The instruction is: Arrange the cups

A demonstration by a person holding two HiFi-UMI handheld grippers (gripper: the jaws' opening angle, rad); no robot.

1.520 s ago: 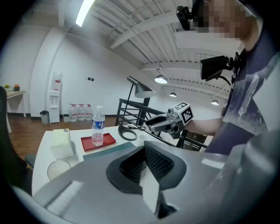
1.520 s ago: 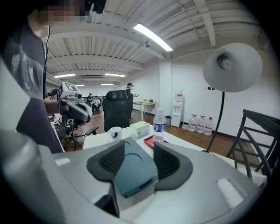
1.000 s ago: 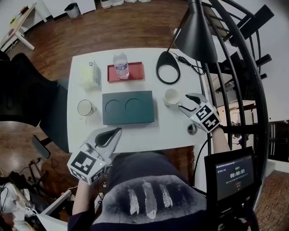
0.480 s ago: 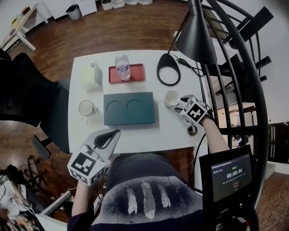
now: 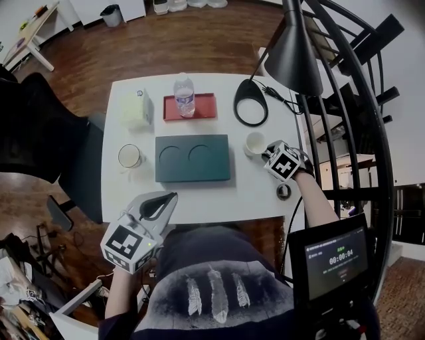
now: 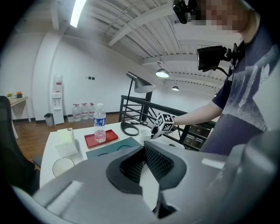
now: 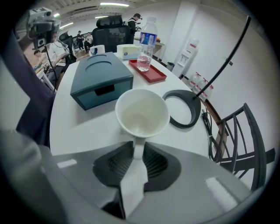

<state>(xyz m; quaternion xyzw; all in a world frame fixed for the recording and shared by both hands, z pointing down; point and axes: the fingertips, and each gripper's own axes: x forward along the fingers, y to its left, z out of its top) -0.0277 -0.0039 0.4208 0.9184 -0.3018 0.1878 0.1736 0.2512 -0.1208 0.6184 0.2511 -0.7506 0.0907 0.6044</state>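
Your right gripper [image 7: 138, 154] came down and just squeezed the white cup [image 7: 142, 114] in front by its handle [image 7: 138, 148]. Your left gripper [image 5: 170, 196] is closed, empty. No cup placed yet.

Bright, even light from ceiling strips [image 6: 78, 11]; the white worktop [image 5: 252, 192] and cup [image 7: 142, 114] look washed out. Heavy fisheye bending, dark corners, soft shadows.
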